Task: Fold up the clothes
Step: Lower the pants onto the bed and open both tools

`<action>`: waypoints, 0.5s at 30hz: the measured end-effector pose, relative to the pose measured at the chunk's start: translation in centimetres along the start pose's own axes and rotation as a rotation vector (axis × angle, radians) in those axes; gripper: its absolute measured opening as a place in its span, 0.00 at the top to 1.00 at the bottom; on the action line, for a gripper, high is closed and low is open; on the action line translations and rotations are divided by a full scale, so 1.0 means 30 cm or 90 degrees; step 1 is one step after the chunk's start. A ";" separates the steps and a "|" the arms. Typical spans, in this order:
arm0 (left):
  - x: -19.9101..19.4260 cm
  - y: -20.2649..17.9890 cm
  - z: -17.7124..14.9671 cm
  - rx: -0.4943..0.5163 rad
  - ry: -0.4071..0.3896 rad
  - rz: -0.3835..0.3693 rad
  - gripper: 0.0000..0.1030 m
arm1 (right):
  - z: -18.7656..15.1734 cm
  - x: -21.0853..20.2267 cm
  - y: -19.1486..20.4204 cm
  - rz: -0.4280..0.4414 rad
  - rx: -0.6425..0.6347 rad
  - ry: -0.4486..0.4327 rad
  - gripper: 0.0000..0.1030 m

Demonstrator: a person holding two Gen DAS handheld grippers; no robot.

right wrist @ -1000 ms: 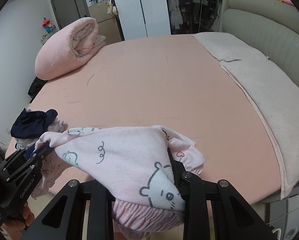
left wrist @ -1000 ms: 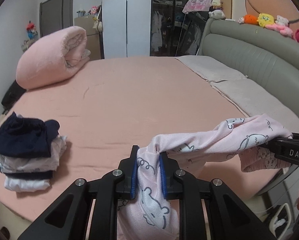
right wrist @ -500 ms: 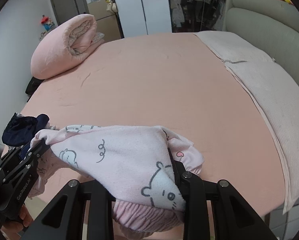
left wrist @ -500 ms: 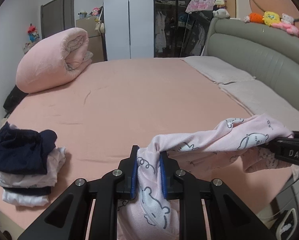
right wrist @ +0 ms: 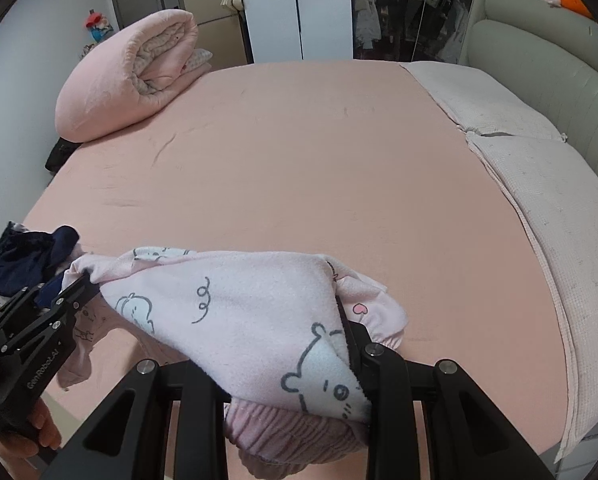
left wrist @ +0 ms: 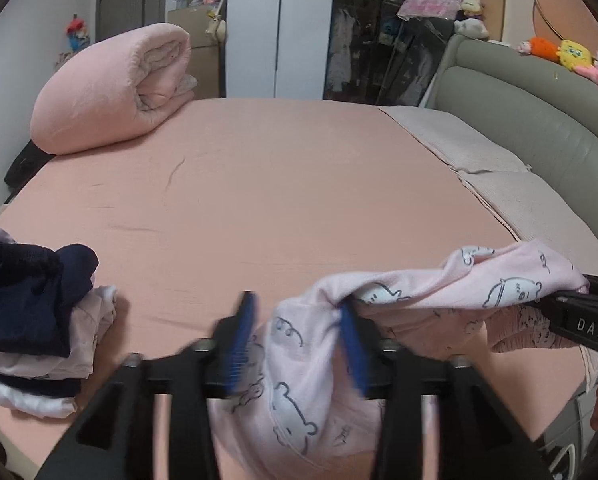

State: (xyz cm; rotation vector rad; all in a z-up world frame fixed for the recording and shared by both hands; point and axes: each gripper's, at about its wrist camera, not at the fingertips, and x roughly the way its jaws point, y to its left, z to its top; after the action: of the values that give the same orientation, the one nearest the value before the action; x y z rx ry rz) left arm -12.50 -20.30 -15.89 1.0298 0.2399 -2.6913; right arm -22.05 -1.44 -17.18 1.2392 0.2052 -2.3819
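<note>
Garment point(left wrist: 299, 364): pink fleece piece with bear print, held above the near edge of the bed point(left wrist: 283, 200), strung between the two grippers. Long axis runs roughly left–right, parallel to the near bed edge. Loose lower part hangs down past the edge at both ends; a gathered ribbed cuff or waistband point(right wrist: 295, 428) hangs under the right gripper.

Left gripper point(left wrist: 297, 340): jaws stand apart, blue pads point(left wrist: 241, 340) blurred. Cloth lies against the right-hand pad and drapes down between the fingers; the left-hand pad is clear of the cloth. In the right wrist view one corner of the garment appears caught at the tip of this gripper point(right wrist: 79, 284), so some contact is kept there.

Right gripper point(right wrist: 339, 320): clamped on the garment's other end. Cloth covers the left finger entirely, so the gap itself cannot be seen; the grip is judged from the taut fabric.

Stack point(left wrist: 31, 320) of folded clothes, navy piece on top, sits at the bed's near left corner, apart from the garment. Rolled pink quilt point(left wrist: 111, 92) at the far left.
</note>
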 end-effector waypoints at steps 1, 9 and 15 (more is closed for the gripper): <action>0.003 0.006 0.003 -0.004 -0.008 0.007 0.32 | 0.005 0.014 0.005 -0.007 -0.007 0.003 0.73; -0.012 0.079 0.006 -0.070 -0.012 0.008 0.15 | 0.005 0.039 0.029 -0.031 -0.022 -0.004 0.33; -0.013 0.011 -0.028 -0.003 0.003 0.021 0.15 | 0.004 -0.056 -0.017 0.052 0.030 -0.069 0.28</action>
State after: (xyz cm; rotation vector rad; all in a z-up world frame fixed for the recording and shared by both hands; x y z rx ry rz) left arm -11.60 -20.34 -16.27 1.0299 0.2273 -2.6575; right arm -21.54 -0.49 -15.81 1.1129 0.0644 -2.3870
